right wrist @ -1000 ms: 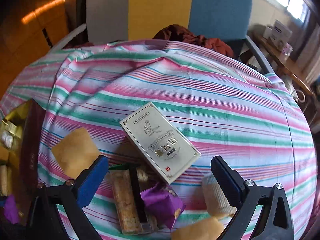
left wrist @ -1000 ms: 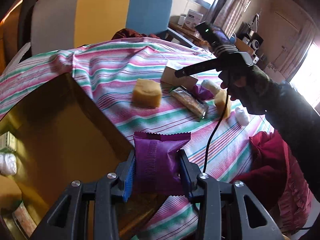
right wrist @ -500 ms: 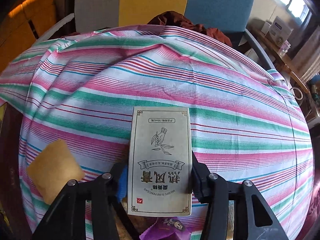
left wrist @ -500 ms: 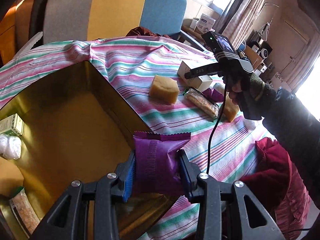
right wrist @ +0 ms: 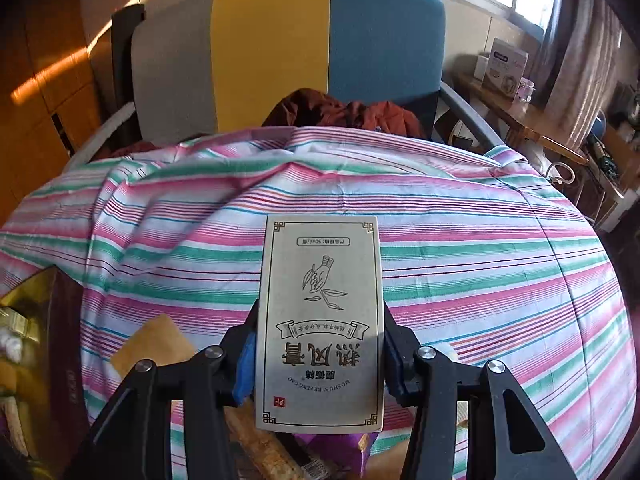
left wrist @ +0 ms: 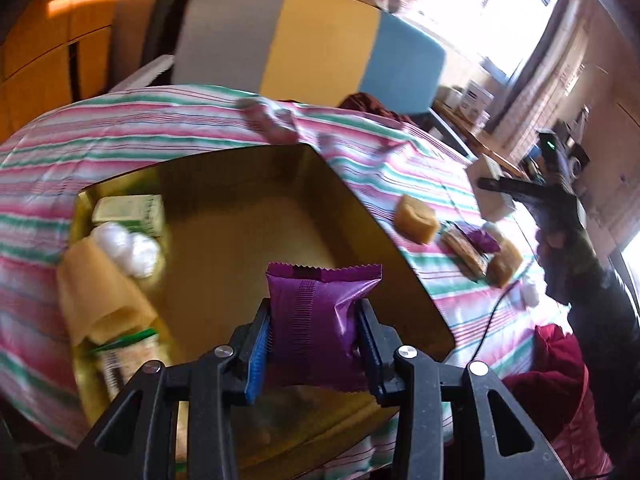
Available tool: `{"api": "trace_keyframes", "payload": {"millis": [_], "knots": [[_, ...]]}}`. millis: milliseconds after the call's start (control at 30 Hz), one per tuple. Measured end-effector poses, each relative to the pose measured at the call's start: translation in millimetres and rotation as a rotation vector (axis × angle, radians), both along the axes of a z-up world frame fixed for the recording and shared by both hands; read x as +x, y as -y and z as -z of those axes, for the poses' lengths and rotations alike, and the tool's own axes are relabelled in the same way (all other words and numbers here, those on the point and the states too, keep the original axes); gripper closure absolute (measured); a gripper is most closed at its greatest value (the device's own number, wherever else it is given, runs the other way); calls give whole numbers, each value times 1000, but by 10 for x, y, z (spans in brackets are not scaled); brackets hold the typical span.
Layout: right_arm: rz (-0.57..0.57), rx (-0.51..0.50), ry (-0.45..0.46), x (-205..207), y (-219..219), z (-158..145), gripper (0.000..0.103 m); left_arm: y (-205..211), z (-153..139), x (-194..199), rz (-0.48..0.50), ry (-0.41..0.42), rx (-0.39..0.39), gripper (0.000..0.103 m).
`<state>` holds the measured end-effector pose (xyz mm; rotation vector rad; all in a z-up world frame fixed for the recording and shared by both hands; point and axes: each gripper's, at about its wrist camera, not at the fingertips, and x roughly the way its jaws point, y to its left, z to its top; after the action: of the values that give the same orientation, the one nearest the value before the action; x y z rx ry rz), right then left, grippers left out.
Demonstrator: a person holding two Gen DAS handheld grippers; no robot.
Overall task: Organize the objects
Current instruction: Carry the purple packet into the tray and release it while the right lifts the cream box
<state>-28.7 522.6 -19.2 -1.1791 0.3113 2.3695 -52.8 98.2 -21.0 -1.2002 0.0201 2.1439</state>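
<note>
While left jaws clamp a purple packet [left wrist: 316,312]; right jaws grip "MO SHU SI RE FENG GAO" box [right wrist: 320,320].

Both wrist views angled down, close over shared striped tablecloth [left wrist: 400,168], chair [right wrist: 328,40] behind

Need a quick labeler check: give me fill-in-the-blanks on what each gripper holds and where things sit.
1. The left gripper is shut on a ____ snack packet.
2. The right gripper grips a cream-coloured ____ printed with a hand and leaves.
3. The snack packet hangs over the open ____ box.
4. The tablecloth pattern is ____.

Missing words: purple; carton; gold; striped
</note>
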Motion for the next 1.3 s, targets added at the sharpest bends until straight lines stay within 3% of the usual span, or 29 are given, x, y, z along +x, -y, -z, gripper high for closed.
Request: {"api": "trace_keyframes", "payload": {"millis": [167, 333, 433, 567, 833, 1100, 1300], "knots": [[-22, -81, -117, 351, 272, -134, 52, 357, 3, -35, -93, 3, 0, 64], [-122, -185, -174, 679, 635, -35, 52, 527, 40, -30, -149, 8, -9, 64], [-192, -214, -123, 800, 858, 185, 52, 538, 73, -53, -177, 17, -17, 64], [-184, -202, 3, 802, 944, 529, 52, 518, 101, -133, -204, 44, -7, 64], [-186, -204, 45, 727, 908, 623, 52, 358, 198, -396, -239, 119, -5, 64], [-192, -200, 50, 737, 922, 610, 52, 147, 257, -834, -258, 131, -44, 64], [-193, -197, 51, 737, 929, 613, 52, -73, 353, -1292, -283, 90, -138, 64]]}}
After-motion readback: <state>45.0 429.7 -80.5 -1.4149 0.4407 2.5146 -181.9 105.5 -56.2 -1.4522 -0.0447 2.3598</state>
